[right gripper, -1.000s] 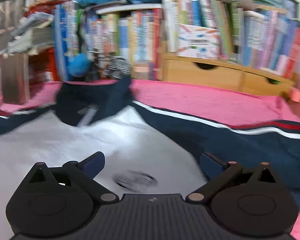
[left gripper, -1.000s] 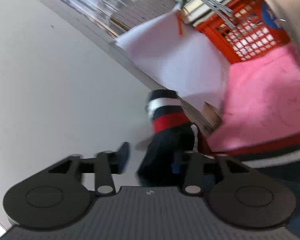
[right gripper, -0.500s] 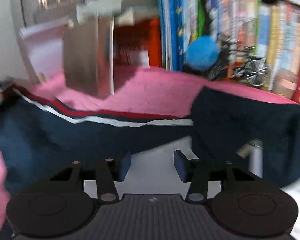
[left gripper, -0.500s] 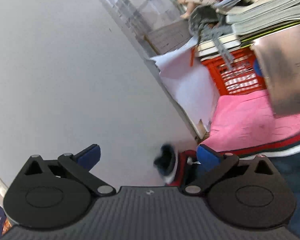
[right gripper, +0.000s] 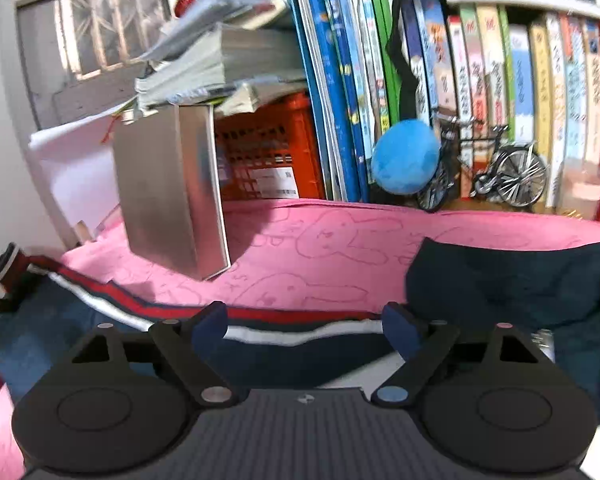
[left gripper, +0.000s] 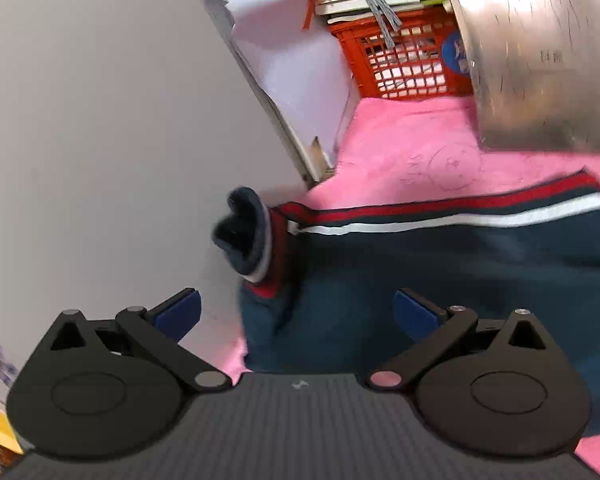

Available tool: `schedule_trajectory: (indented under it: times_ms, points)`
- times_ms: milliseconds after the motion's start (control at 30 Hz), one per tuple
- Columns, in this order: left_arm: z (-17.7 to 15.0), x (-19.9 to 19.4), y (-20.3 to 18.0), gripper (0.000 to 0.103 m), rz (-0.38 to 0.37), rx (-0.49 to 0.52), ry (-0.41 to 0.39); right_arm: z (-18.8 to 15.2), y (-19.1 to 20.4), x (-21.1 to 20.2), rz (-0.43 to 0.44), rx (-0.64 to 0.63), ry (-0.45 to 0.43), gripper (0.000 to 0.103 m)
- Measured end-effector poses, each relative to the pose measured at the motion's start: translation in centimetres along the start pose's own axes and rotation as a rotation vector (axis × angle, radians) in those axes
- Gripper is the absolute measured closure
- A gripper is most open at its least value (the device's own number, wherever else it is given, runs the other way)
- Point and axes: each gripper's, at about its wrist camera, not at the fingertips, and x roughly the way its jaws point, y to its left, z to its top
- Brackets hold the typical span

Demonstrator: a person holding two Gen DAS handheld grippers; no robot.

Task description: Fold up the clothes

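A navy jacket (left gripper: 440,272) with red and white stripes lies on a pink blanket (left gripper: 412,152). Its sleeve runs out to the left, and the ribbed cuff (left gripper: 246,236) stands up against the white wall. My left gripper (left gripper: 296,314) is open and empty, just above the sleeve near the cuff. In the right wrist view the sleeve (right gripper: 260,344) stretches left to the cuff (right gripper: 8,266), and the navy collar part (right gripper: 512,280) lies at right. My right gripper (right gripper: 306,326) is open and empty over the striped sleeve edge.
A metal box (right gripper: 172,192) leans on the blanket in front of an orange crate (right gripper: 268,160). Stacked papers, a row of books (right gripper: 480,100), a blue plush ball (right gripper: 406,156) and a model bicycle (right gripper: 496,172) line the back. A white wall (left gripper: 100,120) bounds the left.
My left gripper let go of the cuff, opened wide and drew back; the sleeve now lies stretched out. My right gripper swung left and opened wider over the sleeve.
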Motion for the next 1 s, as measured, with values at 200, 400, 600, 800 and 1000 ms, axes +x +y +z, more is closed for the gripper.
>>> schedule_trajectory:
  times_ms: [200, 400, 600, 800, 1000]
  points:
    - [0.3, -5.3, 1.1, 0.0, -0.184, -0.095, -0.103, -1.8, -2.8, -5.7, -0.088, -0.082, -0.042, 0.004]
    - [2.6, -9.2, -6.8, 0.0, -0.482, 0.071, -0.262, -3.9, -10.1, -11.4, -0.344, -0.096, -0.07, 0.0]
    - [5.9, -7.3, -17.9, 0.0, -0.671, 0.219, -0.271, -4.8, -17.2, -14.4, -0.401, -0.058, -0.023, 0.0]
    - [5.7, -5.3, -22.8, 0.0, -0.747, 0.332, -0.422, -5.3, -21.9, -13.5, -0.327, -0.036, 0.036, 0.0]
    - [7.1, -1.4, -24.5, 0.0, -0.84, 0.429, -0.247, -4.9, -25.1, -10.8, -0.269, -0.046, 0.128, 0.0]
